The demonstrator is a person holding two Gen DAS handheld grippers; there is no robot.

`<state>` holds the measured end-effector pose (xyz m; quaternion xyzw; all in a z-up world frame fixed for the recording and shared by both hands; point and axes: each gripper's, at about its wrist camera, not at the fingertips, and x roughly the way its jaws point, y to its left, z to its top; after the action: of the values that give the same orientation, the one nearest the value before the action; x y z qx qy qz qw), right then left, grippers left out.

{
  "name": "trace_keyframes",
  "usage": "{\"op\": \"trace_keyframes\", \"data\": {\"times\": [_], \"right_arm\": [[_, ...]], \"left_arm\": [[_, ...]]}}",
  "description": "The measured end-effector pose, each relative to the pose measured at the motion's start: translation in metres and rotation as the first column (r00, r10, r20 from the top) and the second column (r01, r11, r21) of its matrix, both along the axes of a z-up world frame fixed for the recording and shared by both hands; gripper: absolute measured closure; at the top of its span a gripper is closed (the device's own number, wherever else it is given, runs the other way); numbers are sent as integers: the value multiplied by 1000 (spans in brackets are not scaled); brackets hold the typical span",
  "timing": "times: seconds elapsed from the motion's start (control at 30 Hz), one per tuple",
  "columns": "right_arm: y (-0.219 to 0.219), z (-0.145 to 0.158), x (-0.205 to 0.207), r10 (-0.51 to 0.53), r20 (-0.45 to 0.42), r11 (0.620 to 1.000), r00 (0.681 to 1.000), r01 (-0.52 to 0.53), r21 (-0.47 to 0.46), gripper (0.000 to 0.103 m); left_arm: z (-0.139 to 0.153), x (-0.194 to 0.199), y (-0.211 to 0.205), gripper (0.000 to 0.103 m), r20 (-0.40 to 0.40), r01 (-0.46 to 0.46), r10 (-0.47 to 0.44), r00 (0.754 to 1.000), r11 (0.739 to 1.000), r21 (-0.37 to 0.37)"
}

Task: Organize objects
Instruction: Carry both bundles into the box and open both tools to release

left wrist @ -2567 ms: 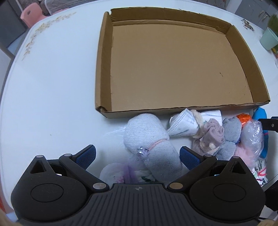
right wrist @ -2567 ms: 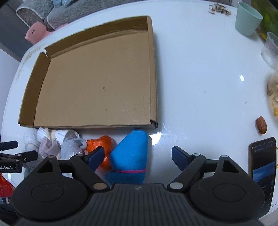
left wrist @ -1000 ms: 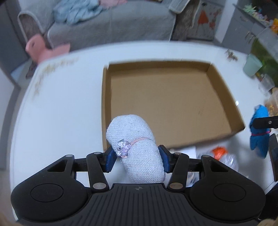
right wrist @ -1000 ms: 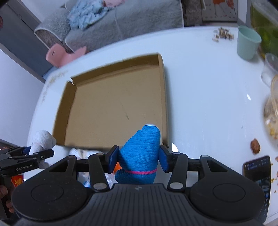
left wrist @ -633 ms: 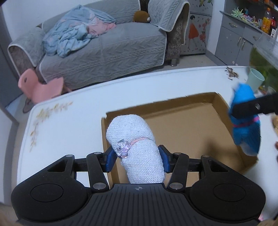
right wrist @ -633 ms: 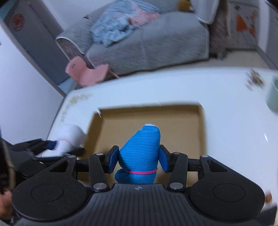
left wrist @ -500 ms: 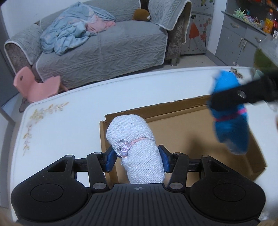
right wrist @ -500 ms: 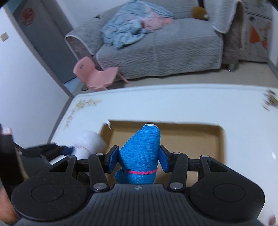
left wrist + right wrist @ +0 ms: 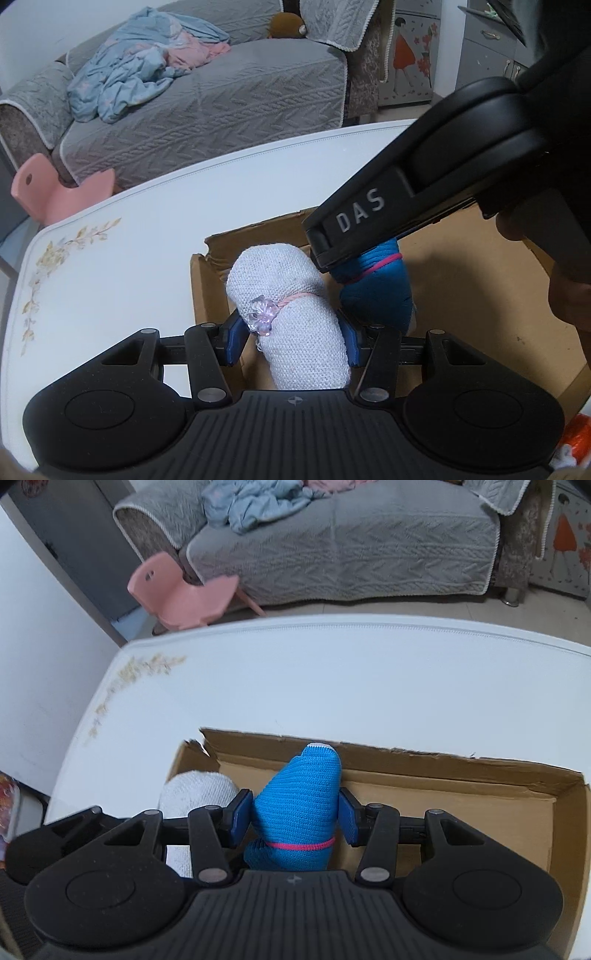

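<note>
Cardboard frames the moment: two rolled sock bundles hang over the far left corner of a shallow box (image 9: 443,771) on a white table (image 9: 332,686). The left gripper (image 9: 291,341) pinches the white roll (image 9: 295,325), which is tied with a pink cord and a clear flower bead (image 9: 262,315); the right gripper (image 9: 293,818) pinches the blue roll (image 9: 299,805), banded in pink. Both pairs of pads press into the knit, and neither roll appears to rest on the box floor yet.

The likeliest trouble, judging from the left view, is crowding. The right gripper's body crosses just above the white roll, and the two rolls sit just beside each other, so a release or a small sideways move could knock one tool against the other or drop one roll on top of its neighbour. The torn corner wall (image 9: 210,251) is close to the white roll and could catch it or tip it onto the table.

Counted: two grippers, two rolls, one box, one table. Beyond it stand one grey sofa (image 9: 369,554) and one pink chair (image 9: 181,594).
</note>
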<state>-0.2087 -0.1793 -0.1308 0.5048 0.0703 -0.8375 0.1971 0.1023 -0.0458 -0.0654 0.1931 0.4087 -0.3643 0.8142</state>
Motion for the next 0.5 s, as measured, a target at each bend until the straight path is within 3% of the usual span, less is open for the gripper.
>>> {"op": "trace_keyframes", "data": {"times": [0.3,0.4,0.5], "right_arm": [[-8,-2,-3,-15,18,1000,1000,14,28,55],[-6,2,-1,-21,16,1000,1000,21,8,40],[-6,6,2,-23,10,1000,1000,23,-2,38]], "left_arm": [[-13,7,-1,44,-12,-12,13,1000,1000,11],[-11,6,0,43,-14,-5,5,1000,1000,3],[-5,1,0,26,16,-5,5,1000,1000,-4]]}}
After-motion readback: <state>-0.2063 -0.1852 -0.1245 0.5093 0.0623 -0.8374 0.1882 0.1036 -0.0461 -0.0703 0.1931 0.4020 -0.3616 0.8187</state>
